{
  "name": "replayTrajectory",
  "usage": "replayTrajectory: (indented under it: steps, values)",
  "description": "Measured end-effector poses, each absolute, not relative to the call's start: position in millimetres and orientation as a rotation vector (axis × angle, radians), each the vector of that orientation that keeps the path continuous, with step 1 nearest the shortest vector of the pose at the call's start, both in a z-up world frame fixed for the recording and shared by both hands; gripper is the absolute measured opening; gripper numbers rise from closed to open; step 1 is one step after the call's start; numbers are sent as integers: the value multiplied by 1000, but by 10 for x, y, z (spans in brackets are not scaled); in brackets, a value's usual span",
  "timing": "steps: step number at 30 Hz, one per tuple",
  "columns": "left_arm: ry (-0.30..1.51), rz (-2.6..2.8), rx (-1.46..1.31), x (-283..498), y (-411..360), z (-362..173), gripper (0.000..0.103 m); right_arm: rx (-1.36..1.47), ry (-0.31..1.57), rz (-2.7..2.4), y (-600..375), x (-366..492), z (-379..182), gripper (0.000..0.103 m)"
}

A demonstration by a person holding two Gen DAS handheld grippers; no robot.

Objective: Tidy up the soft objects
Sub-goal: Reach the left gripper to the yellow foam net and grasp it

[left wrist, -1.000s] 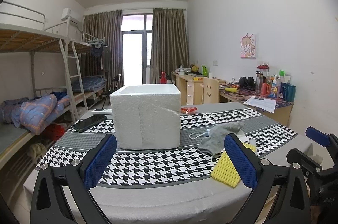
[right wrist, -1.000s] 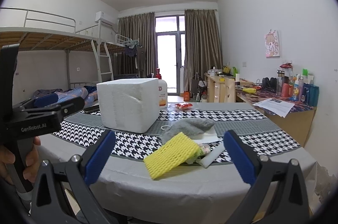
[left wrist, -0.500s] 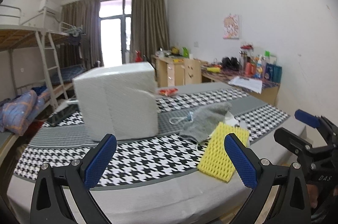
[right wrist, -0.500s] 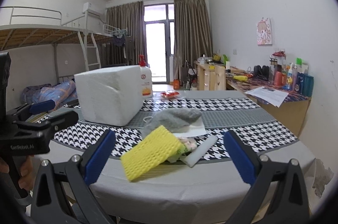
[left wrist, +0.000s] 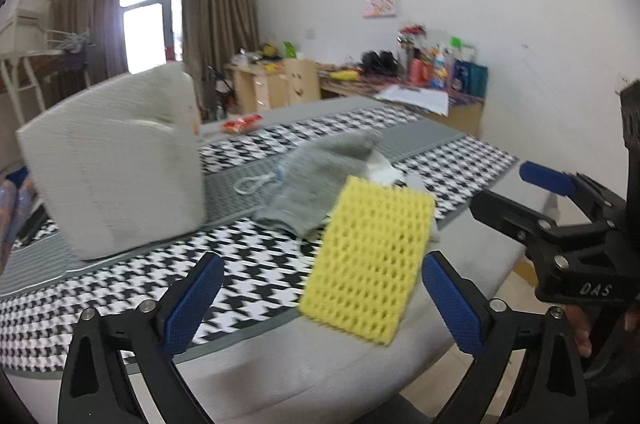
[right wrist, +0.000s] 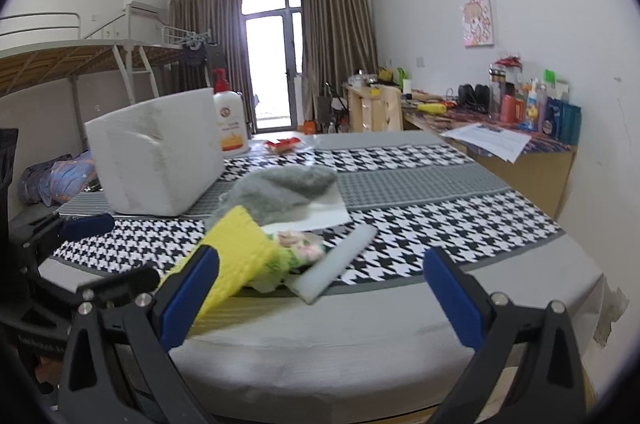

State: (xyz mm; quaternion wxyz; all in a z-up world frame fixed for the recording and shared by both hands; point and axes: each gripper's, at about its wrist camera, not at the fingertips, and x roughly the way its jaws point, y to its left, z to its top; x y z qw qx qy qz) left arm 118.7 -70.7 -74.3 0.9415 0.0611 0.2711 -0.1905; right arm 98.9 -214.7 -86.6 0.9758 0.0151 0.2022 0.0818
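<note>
On the houndstooth table (left wrist: 120, 308), the white foam box (left wrist: 116, 160) is seen further left than half a second ago; the yellow sponge (left wrist: 368, 260) is now nearer the left gripper (left wrist: 320, 308). Its long axis runs away from the table edge, propped up over hidden clutter. Grey cloth (left wrist: 320, 176) is blurred. Both grippers, the right gripper (right wrist: 320, 304) included, are held wide, empty.
</note>
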Motion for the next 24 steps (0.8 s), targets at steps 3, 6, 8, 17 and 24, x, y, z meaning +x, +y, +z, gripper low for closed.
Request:
replayTrajectory:
  steps: [3, 6, 8, 17, 24]
  values:
    - [597, -415, 131, 1274, -791, -832, 94, 39, 427, 155, -2196, 1059, -914, 103]
    - [638, -436, 136, 1344, -843, -898, 86, 48, 443, 149, -2235, 1120, -962, 103]
    - [658, -453, 143, 1379, -876, -927, 83, 51, 453, 146, -2253, 1154, -996, 103]
    - [717, -479, 169, 1508, -973, -1068, 59, 70, 491, 146, -2299, 1269, -1090, 103]
    - [733, -488, 122, 1532, -853, -1071, 26, 75, 513, 155, -2265, 1318, -1130, 103]
